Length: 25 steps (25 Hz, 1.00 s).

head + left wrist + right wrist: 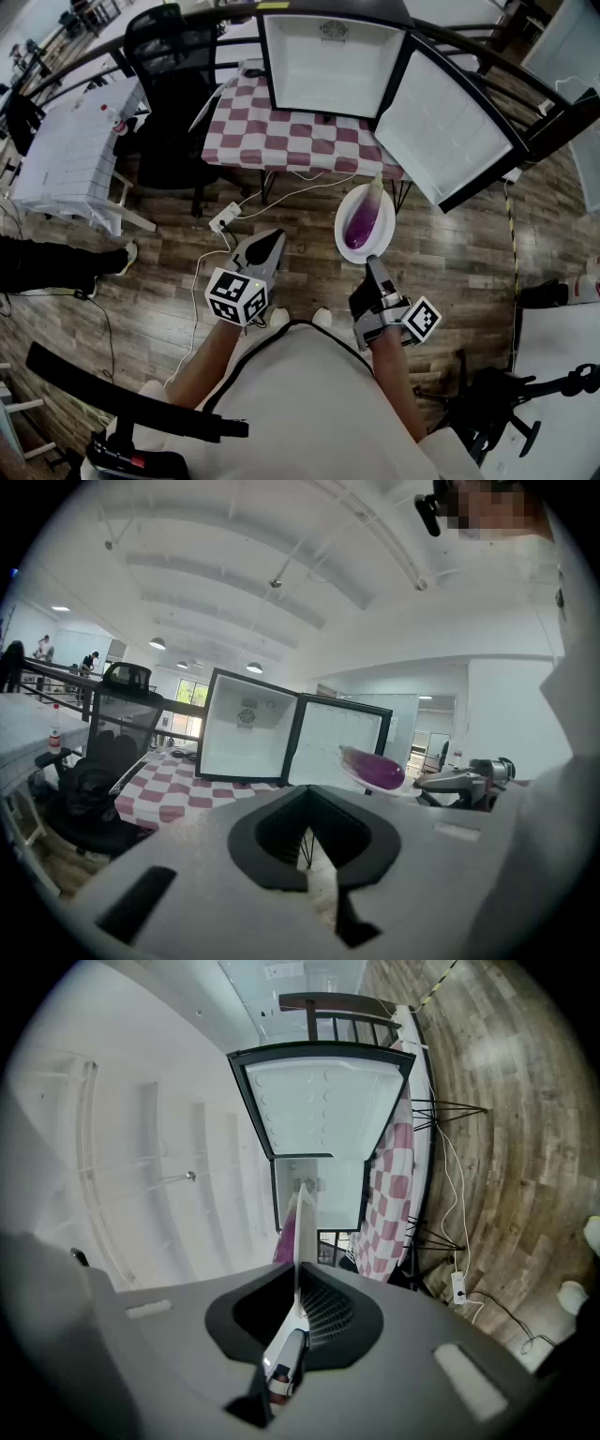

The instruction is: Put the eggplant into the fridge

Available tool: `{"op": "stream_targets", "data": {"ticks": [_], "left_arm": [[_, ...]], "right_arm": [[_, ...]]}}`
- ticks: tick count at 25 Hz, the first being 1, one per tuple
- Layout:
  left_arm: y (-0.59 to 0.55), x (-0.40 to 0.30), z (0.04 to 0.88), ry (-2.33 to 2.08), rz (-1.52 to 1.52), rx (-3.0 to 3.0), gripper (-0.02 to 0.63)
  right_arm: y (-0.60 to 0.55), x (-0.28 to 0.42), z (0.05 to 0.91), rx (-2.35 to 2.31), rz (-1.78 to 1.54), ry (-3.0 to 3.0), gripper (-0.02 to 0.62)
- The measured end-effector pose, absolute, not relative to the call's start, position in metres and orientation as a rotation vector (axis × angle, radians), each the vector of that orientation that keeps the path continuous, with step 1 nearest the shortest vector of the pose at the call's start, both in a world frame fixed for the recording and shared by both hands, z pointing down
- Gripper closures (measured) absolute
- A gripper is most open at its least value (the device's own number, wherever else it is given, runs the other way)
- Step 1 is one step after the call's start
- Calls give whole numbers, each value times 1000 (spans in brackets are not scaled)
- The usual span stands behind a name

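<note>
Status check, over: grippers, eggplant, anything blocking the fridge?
Right gripper clamped on plate rim, eggplant lying on it. Left gripper shut, empty. Fridge on table, door open; path looks clear.

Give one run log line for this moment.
right gripper: shut on plate | eggplant: on plate | fridge: open | left gripper: shut, empty
</note>
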<state>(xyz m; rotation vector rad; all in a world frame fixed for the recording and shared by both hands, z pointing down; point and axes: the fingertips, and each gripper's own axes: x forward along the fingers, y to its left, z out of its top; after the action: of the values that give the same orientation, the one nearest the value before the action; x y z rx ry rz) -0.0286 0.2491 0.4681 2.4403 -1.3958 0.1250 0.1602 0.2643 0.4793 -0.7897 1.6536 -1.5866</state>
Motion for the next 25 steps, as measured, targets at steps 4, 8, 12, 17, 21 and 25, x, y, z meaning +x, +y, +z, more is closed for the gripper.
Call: {"op": "stream_targets", "data": {"ticks": [4,8,12,17,21,25], "left_arm": [[246,-26,468,-1387,119,2442,606],[246,-24,465,-1374,103,2444,606],[246,-25,466,-1378,95,2435,606],[248,-25,467,-1390,97,2426,606],[249,-19,468,-1401,100,2424,606],[248,-14,467,-1420,102,2420,606]], "right_arm": [[269,157,478,-788,-1590,1649,568],[270,157,476,-790,-1587,1653,568],[269,159,474,-769,-1583,1660,566],[269,158,471,-744,-1583,1679,561],[269,162,472,-731,-1596,1681,564],[266,167,471,-720,-1603,1696,563]]}}
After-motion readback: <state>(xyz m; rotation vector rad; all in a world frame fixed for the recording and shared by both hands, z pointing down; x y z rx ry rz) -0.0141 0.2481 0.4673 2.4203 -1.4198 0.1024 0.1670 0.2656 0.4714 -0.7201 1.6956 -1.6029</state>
